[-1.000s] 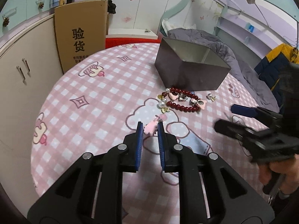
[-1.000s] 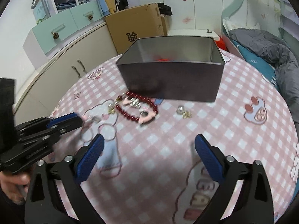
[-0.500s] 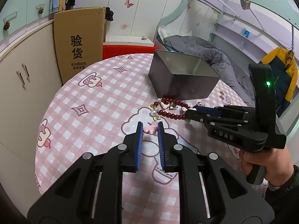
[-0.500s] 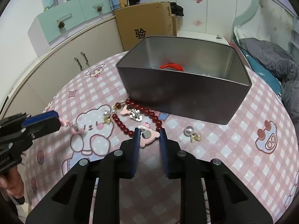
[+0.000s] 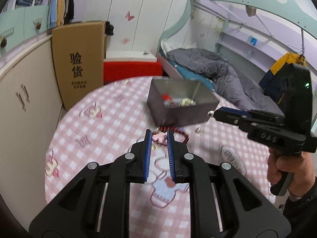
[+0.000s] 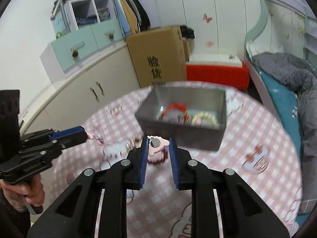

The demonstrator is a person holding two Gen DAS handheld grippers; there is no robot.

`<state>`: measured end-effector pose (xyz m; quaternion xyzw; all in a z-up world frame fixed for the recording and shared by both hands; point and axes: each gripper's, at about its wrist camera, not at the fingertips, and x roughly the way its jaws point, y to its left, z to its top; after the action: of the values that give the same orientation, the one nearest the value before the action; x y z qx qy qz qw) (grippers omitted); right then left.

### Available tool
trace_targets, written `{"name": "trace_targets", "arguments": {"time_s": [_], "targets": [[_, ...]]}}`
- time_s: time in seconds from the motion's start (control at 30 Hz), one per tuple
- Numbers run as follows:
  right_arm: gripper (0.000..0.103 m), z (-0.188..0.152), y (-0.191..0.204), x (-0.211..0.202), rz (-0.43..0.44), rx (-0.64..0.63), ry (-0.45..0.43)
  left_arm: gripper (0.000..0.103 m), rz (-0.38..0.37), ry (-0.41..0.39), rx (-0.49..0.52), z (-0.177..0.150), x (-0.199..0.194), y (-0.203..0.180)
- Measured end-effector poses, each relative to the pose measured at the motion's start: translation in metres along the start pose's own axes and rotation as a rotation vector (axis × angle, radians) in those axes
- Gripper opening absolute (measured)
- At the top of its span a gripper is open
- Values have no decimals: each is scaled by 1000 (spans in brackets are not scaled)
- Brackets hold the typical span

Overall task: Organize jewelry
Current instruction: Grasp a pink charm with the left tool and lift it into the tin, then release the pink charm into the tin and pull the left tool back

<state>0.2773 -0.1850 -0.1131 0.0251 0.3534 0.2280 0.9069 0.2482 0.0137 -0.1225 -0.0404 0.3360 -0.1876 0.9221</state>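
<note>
Currently, findings as follows.

Step in hand: judged to be the carry stage; both tongs hold pink charms clear of the checked tablecloth (image 5: 111, 123), with the metal tin (image 6: 198, 138) ahead of them.

Left gripper (image 5: 159, 136): jaws nearly together, pinching a small pink charm (image 5: 159, 138) at the tips. In the right wrist view a short silver chain (image 6: 98, 138) dangles from that charm.

Right gripper (image 6: 158, 142): jaws drawn in from wide apart within the last second and now clamped on a pink charm with a round silver stud (image 6: 156, 143).

Red bead bracelet (image 6: 156, 159): seen below the right tongs; blur prevents telling whether it hangs from the charm or lies on the cloth.

Tin contents: a red cord loop (image 6: 174, 107) and pale beaded pieces (image 6: 206, 117) already inside.

Left on the cloth: a small pearl-like piece (image 5: 199, 130) just beside the tin's near wall.

Next move, in my judgement: bring each charm over the tin's rim, clear of the wall, then spread the jaws so the piece drops inside.

Risk: trailing chain or beads may catch on the rim.
</note>
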Motion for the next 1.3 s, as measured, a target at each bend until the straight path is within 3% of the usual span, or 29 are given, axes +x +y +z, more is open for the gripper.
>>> {"name": "trace_targets", "arguments": {"time_s": [0.27, 0.4, 0.6, 0.77, 0.8, 0.87, 0.9, 0.93, 1.1, 1.3], "targets": [[19, 55, -6, -48, -32, -47, -149, 16, -5, -122, 70, 59, -14, -20], [19, 77, -13, -57, -37, -53, -193, 16, -13, -146, 81, 83, -8, -26], [19, 90, -26, -39, -26, -25, -171, 16, -38, -129, 90, 106, 14, -32], [20, 92, -40, -4, -25, 22, -102, 16, -48, -66, 85, 113, 46, -35], [21, 91, -44, 4, -29, 39, -84, 19, -45, -48, 87, 114, 52, -36], [51, 90, -52, 12, -42, 81, -66, 61, 13, -21, 76, 114, 61, -33], [85, 87, -57, 14, -47, 110, -71, 90, 35, -42, 69, 113, 59, -32], [94, 85, -61, 12, -53, 129, -84, 95, 58, -90, 60, 111, 53, -29], [95, 77, -77, -4, -107, 196, -125, 95, 133, -113, 46, 109, 42, -21], [95, 73, -80, -20, -135, 213, -156, 95, 162, -159, 40, 107, 19, -17]]}}
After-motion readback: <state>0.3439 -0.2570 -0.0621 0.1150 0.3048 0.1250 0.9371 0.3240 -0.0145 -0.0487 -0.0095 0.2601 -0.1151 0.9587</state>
